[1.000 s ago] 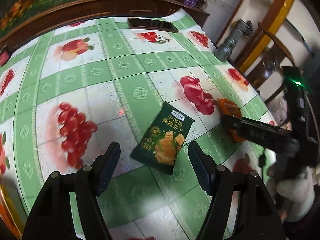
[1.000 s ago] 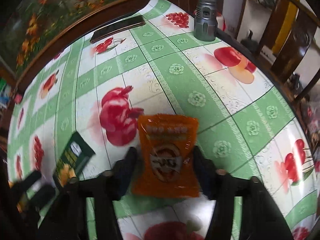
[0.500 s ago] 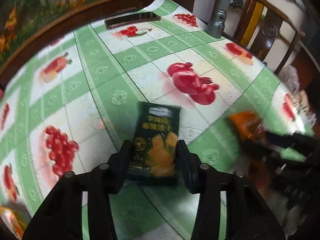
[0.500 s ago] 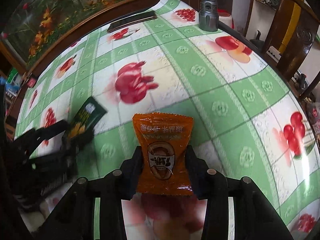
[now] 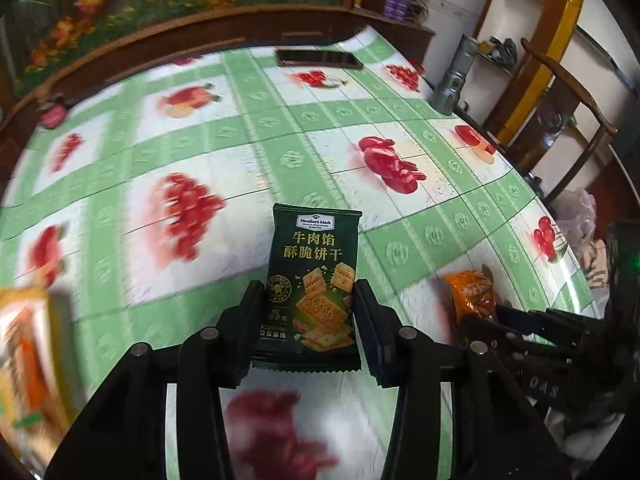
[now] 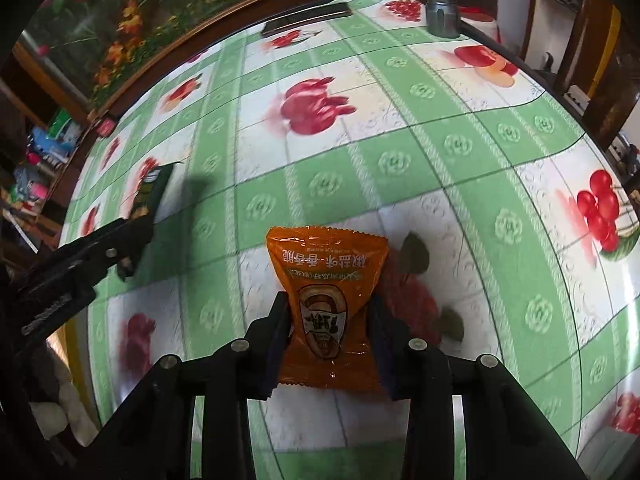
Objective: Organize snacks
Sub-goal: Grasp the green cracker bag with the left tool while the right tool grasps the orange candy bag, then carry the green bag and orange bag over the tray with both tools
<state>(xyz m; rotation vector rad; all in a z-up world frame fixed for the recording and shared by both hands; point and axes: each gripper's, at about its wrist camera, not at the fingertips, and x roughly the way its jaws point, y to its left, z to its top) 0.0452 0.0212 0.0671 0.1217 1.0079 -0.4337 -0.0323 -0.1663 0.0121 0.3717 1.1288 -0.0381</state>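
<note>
My left gripper (image 5: 310, 316) is shut on a dark green cracker packet (image 5: 314, 280) and holds it upright above the table. My right gripper (image 6: 330, 322) is shut on an orange snack packet (image 6: 326, 280), also lifted off the table. In the left wrist view the orange packet (image 5: 472, 290) and the right gripper show at the right. In the right wrist view the green packet (image 6: 150, 194) and the left gripper show at the left.
A green and white fruit-print tablecloth (image 5: 280, 152) covers the table. A blurred yellow-orange box (image 5: 24, 360) sits at the left edge. A phone (image 5: 318, 58) and a grey flashlight (image 5: 454, 76) stand at the far side. A wooden chair (image 5: 560, 108) is at the right.
My left gripper closed on the green packet and lifted it upright. My right gripper lifted the orange packet and drew back toward the near edge. The yellow-orange box came into view.
</note>
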